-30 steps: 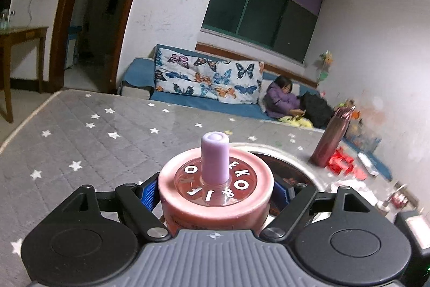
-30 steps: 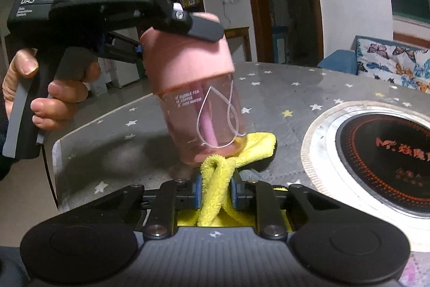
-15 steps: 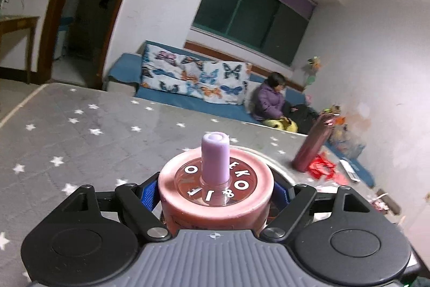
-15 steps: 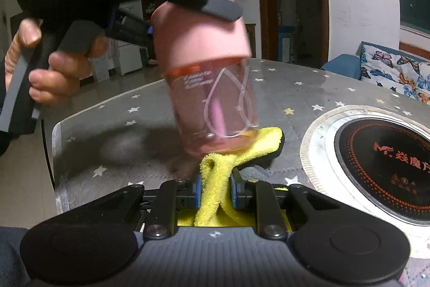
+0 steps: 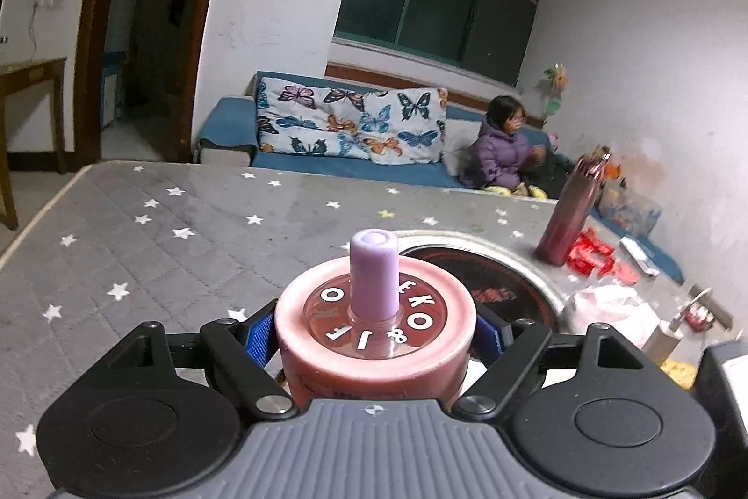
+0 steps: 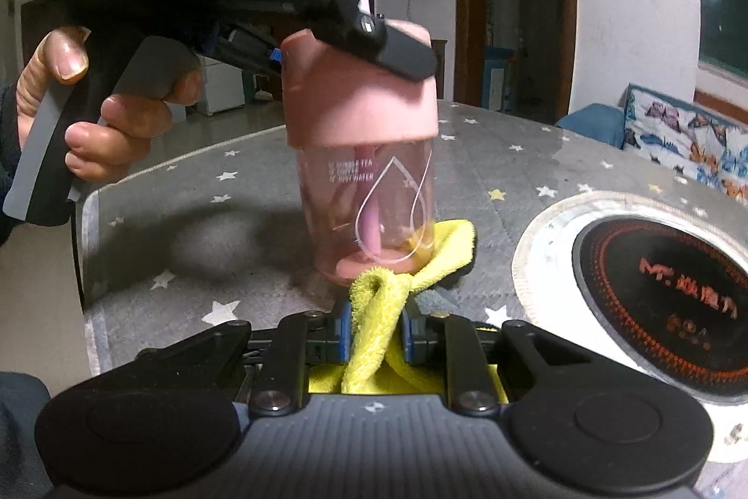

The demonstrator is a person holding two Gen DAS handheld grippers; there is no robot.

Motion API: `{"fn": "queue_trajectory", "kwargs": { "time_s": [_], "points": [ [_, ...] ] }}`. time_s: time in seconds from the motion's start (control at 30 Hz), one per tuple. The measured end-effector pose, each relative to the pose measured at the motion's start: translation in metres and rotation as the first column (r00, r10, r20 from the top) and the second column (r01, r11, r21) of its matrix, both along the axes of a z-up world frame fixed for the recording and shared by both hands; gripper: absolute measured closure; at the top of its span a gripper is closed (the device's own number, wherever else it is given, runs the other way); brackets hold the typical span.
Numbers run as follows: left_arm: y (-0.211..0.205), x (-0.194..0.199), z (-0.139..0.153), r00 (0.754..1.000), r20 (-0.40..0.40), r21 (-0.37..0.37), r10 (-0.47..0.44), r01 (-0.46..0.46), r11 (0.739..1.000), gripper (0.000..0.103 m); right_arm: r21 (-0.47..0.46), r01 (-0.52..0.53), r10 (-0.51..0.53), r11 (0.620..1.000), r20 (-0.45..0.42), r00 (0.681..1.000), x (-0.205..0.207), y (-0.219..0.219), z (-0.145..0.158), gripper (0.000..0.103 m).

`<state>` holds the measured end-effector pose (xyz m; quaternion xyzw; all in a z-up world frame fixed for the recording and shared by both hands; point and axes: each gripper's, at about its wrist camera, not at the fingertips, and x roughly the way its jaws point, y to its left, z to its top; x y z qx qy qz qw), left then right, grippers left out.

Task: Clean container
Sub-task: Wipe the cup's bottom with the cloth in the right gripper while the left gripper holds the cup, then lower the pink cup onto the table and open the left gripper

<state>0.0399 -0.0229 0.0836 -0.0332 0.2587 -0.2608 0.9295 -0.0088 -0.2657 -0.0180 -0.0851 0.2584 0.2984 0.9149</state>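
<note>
A pink tumbler (image 6: 369, 181) with a pink lid (image 5: 374, 321), a clear body and a lilac straw (image 5: 374, 272) is upright, tilted slightly. My left gripper (image 5: 374, 335) is shut on its lid from both sides; a hand (image 6: 89, 115) holds that gripper's handle. My right gripper (image 6: 374, 335) is shut on a yellow cloth (image 6: 378, 312). The cloth's far end lies against the tumbler's base on the right. Whether the base rests on the table I cannot tell.
The grey star-patterned table cover (image 5: 163, 227) carries a round inset cooktop (image 6: 654, 288) to the right. A dark red bottle (image 5: 570, 213), red packets (image 5: 593, 258) and white plastic (image 5: 612, 307) sit at the far right. A person sits on the blue sofa (image 5: 327, 167).
The tumbler and left gripper swayed, tilting and then settling back nearer upright. The yellow cloth stays pinched in the right gripper against the tumbler's base.
</note>
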Motion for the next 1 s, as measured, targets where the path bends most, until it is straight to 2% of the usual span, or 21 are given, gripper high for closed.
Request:
{"fn": "queue_trajectory", "kwargs": {
  "time_s": [0.23,0.4,0.53,0.63,0.8,0.87,1.0],
  "points": [
    [0.0,0.005,-0.006,0.998,0.038,0.098,0.053,-0.056,0.994,0.021,-0.008,0.025,-0.025,1.0,0.018,1.0,0.026,0.0,0.003,0.084],
    [0.006,0.016,-0.007,0.994,0.044,0.106,0.095,-0.099,0.989,0.021,0.095,0.065,-0.066,0.993,0.012,0.998,0.062,-0.003,0.015,0.084],
    [0.004,0.021,-0.01,0.991,0.066,0.127,0.113,-0.121,0.984,0.021,0.116,0.071,-0.07,0.991,-0.009,0.998,0.089,0.007,0.016,0.084],
    [0.004,0.022,-0.011,0.99,0.072,0.122,0.119,-0.127,0.984,0.02,0.1,0.072,-0.068,0.992,-0.05,0.996,0.103,0.014,0.009,0.08],
    [0.007,0.017,-0.013,0.989,0.083,0.113,0.12,-0.129,0.985,0.02,0.076,0.062,-0.058,0.995,-0.058,0.997,0.104,0.017,0.006,0.072],
    [0.009,0.016,-0.013,0.989,0.083,0.108,0.123,-0.131,0.985,0.02,0.069,0.062,-0.058,0.996,-0.061,0.996,0.102,0.018,0.009,0.064],
    [0.008,0.012,-0.013,0.988,0.091,0.112,0.122,-0.132,0.985,0.019,0.056,0.064,-0.061,0.996,-0.057,0.996,0.095,0.017,0.013,0.06]
  ]
}}
